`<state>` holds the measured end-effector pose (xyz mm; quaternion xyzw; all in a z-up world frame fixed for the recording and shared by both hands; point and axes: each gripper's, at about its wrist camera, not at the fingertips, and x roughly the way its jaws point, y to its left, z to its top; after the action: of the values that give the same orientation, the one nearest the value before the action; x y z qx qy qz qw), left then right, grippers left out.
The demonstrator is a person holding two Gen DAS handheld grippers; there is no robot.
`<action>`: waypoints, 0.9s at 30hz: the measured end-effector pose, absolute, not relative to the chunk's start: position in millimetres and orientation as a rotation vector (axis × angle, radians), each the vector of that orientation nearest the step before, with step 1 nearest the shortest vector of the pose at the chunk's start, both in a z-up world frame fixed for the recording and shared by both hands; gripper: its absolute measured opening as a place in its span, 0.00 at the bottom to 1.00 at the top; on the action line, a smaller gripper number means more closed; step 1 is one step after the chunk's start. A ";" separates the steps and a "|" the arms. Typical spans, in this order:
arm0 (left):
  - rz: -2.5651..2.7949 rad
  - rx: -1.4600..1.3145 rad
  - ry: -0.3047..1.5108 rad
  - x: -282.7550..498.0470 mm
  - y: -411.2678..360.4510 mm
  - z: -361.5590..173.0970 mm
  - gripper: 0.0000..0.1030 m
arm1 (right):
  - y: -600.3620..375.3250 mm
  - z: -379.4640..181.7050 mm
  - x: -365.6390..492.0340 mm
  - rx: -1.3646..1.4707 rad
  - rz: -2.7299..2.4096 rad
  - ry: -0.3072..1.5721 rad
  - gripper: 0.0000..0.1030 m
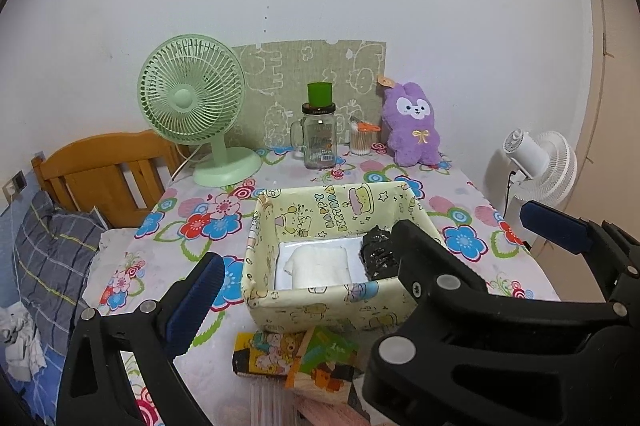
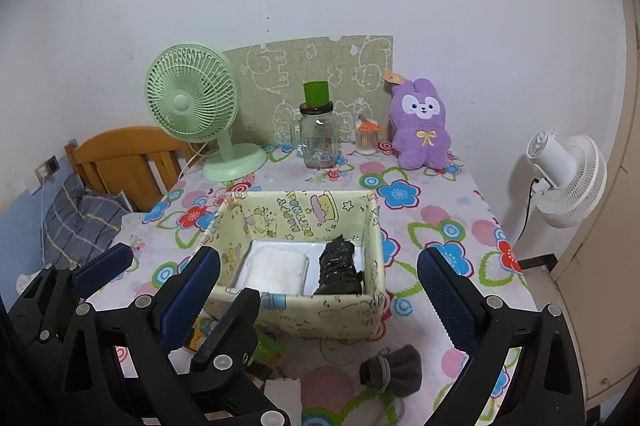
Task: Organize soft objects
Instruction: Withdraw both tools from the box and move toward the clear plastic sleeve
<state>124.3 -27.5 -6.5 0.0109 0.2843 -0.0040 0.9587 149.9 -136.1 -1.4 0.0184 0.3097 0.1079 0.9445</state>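
Both my jaws stand released, empty. Left gripper (image 1: 384,262), right gripper (image 2: 320,286). White cloth (image 2: 276,268) and black bundle (image 2: 340,268) lie inside the box (image 2: 304,314); grey sock ball (image 2: 394,368) sits on the counter (image 2: 448,209) at 6 o'clock of it. Risk: the two grippers are near each other, so reaching may knock the light box.

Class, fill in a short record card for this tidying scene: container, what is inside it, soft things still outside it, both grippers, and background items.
container: open-topped patterned box on the flowered tablecloth
inside: folded white cloth on the left, dark rolled bundle on the right
still outside: grey rolled socks on the table in front of the box; purple plush bunny at the back
left gripper: open, empty
right gripper: open, empty
background: green fan, glass jar, white fan
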 end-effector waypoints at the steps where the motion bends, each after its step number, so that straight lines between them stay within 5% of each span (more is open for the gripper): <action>1: -0.010 0.021 0.574 121.2 -28.0 -5.7 0.98 | -136.3 -0.4 147.8 0.037 0.220 0.628 0.97; 27: -0.029 0.010 0.546 63.2 -26.0 -11.7 0.97 | -135.0 2.2 86.5 0.010 0.221 0.591 0.97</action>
<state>63.2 -26.0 -11.7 0.0049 0.2696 -0.0143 0.9629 86.5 -135.0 2.2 0.0047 0.2906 0.1089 0.9506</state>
